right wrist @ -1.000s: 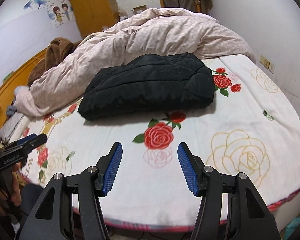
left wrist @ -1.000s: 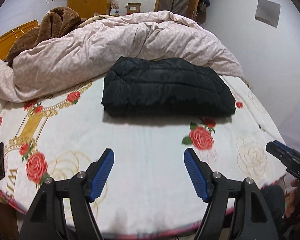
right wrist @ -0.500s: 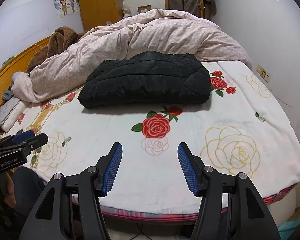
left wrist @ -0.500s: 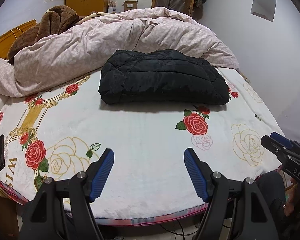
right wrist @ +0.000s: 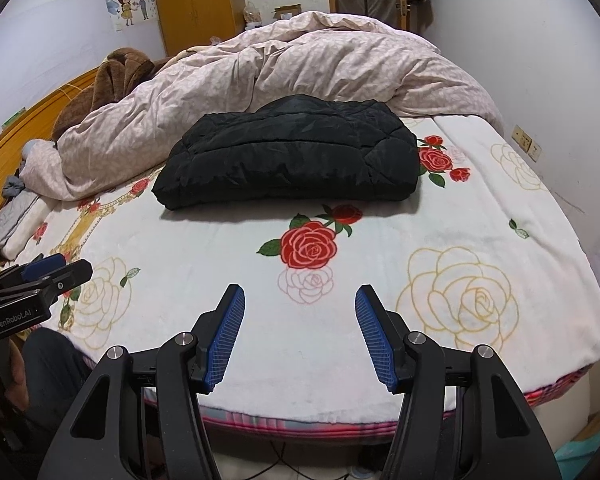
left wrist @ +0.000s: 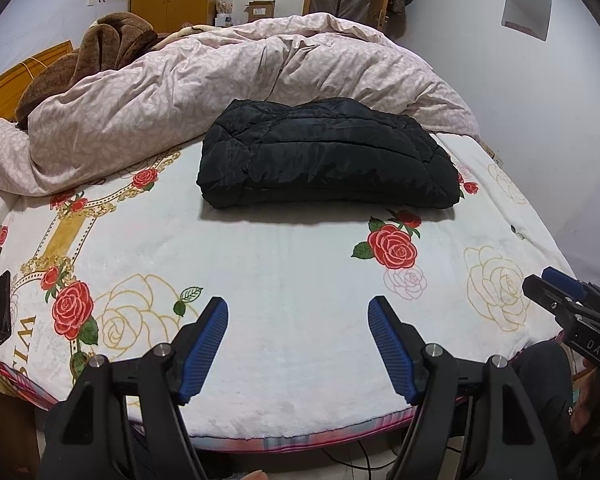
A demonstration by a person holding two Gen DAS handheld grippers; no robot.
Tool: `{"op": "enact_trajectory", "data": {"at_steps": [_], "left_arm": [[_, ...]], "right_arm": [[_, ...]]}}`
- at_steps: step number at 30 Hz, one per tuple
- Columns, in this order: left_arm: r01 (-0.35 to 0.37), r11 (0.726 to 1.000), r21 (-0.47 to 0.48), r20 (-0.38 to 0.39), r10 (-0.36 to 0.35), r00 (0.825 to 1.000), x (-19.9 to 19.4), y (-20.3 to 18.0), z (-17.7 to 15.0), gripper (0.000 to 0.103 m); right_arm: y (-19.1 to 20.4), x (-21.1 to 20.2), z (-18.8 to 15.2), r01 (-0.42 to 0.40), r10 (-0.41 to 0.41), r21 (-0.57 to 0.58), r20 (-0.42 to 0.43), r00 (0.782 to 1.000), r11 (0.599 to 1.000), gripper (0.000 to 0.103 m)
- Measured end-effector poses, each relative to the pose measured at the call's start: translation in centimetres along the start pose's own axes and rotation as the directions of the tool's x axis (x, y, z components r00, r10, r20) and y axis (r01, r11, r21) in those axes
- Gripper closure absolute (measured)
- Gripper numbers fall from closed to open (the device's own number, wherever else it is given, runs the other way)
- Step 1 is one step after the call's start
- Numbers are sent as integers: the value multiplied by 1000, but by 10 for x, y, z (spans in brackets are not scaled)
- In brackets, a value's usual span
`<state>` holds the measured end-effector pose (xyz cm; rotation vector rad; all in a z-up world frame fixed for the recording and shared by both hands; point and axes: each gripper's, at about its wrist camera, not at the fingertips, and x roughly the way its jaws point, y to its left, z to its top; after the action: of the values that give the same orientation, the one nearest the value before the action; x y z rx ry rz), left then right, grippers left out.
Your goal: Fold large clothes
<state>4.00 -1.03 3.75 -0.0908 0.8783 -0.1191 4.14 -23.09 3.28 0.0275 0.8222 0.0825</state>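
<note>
A black quilted jacket (left wrist: 324,156) lies folded into a thick rectangle in the middle of the bed; it also shows in the right wrist view (right wrist: 292,160). My left gripper (left wrist: 298,310) is open and empty, held over the bed's near edge, well short of the jacket. My right gripper (right wrist: 300,298) is open and empty too, at the same edge. The right gripper shows at the right rim of the left wrist view (left wrist: 572,312), and the left gripper at the left rim of the right wrist view (right wrist: 40,280).
The bed has a white blanket with roses (left wrist: 292,272). A crumpled pink duvet (left wrist: 204,80) and a brown blanket (left wrist: 100,52) lie behind the jacket. A black phone (left wrist: 1,306) lies at the left edge. Walls stand close on the right.
Both grippers have pulled back from the bed, away from the jacket. The jacket looks smaller and farther, and the bed's near edge has come into view. The jaws stayed open.
</note>
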Motion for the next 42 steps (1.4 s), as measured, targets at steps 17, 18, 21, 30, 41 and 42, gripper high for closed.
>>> {"op": "enact_trajectory", "data": {"at_steps": [17, 18, 21, 30, 41, 42], "left_arm": [[-4, 1000, 0, 1, 4, 1000, -3, 5, -4, 29], [-5, 1000, 0, 1, 5, 1000, -3, 5, -4, 29], [-4, 1000, -1, 0, 4, 1000, -3, 6, -4, 29], [-9, 1000, -4, -3, 9, 1000, -4, 7, -6, 29], [-22, 1000, -2, -7, 22, 1000, -3, 7, -6, 29], [-21, 1000, -3, -6, 21, 1000, -2, 6, -6, 29]], "right_arm": [[-1, -1, 0, -1, 1, -3, -1, 1000, 1000, 45], [0, -1, 0, -1, 1, -2, -1, 1000, 1000, 45], [-1, -1, 0, -1, 1, -3, 0, 1000, 1000, 45], [-5, -3, -2, 1, -1, -1, -7, 1000, 1000, 45], [-7, -3, -3, 0, 0, -2, -8, 1000, 1000, 45], [-5, -2, -2, 0, 0, -1, -8, 1000, 1000, 45]]}}
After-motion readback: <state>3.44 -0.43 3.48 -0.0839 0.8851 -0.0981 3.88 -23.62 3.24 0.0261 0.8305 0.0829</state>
